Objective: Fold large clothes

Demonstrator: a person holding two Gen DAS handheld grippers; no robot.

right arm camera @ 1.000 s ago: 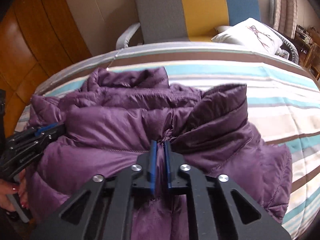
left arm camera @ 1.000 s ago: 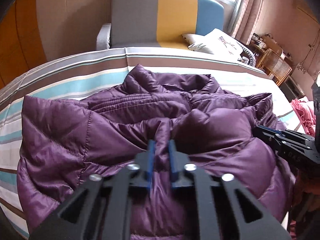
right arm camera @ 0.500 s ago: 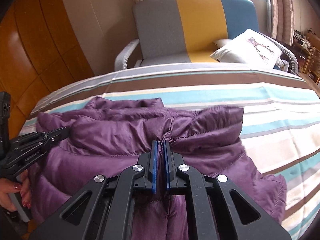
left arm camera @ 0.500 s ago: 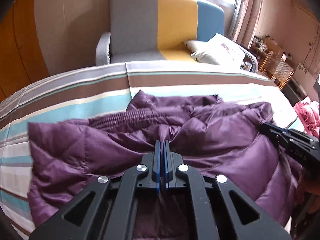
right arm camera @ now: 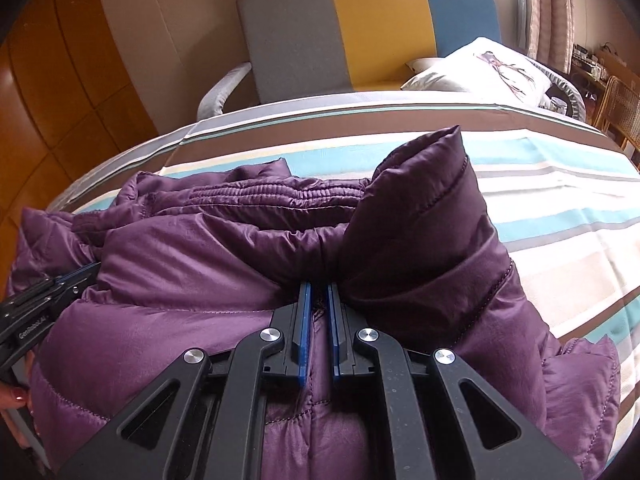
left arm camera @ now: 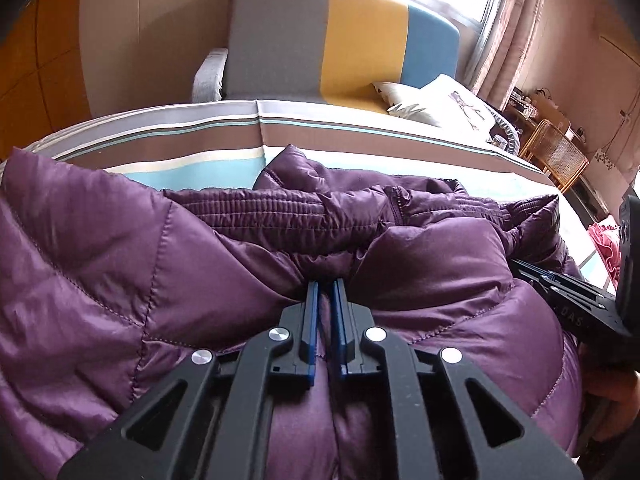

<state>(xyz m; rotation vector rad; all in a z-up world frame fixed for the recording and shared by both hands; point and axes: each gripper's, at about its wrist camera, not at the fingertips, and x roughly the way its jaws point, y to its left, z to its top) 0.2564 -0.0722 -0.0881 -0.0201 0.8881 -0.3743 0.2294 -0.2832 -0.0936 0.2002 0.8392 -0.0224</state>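
A purple quilted down jacket (left arm camera: pixel 208 264) lies bunched on the striped bed (left arm camera: pixel 168 148); it also fills the right wrist view (right arm camera: pixel 192 264). My left gripper (left arm camera: pixel 325 284) is shut on a fold of the jacket near its left side. My right gripper (right arm camera: pixel 317 286) is shut on a fold near its right side, beside an upright flap (right arm camera: pixel 424 208). The right gripper shows at the right edge of the left wrist view (left arm camera: pixel 568 292); the left gripper shows at the left edge of the right wrist view (right arm camera: pixel 48 300).
A grey, yellow and blue armchair (left arm camera: pixel 332 40) with a white cushion (left arm camera: pixel 444 104) stands behind the bed. A wooden wardrobe (right arm camera: pixel 60 80) is at the left. A wicker chair (left arm camera: pixel 560 152) and red cloth (left arm camera: pixel 608 240) are at the right.
Both grippers have carried the held edge forward over the jacket. The jacket is more bunched and closer, and a flap now stands up on its right side.
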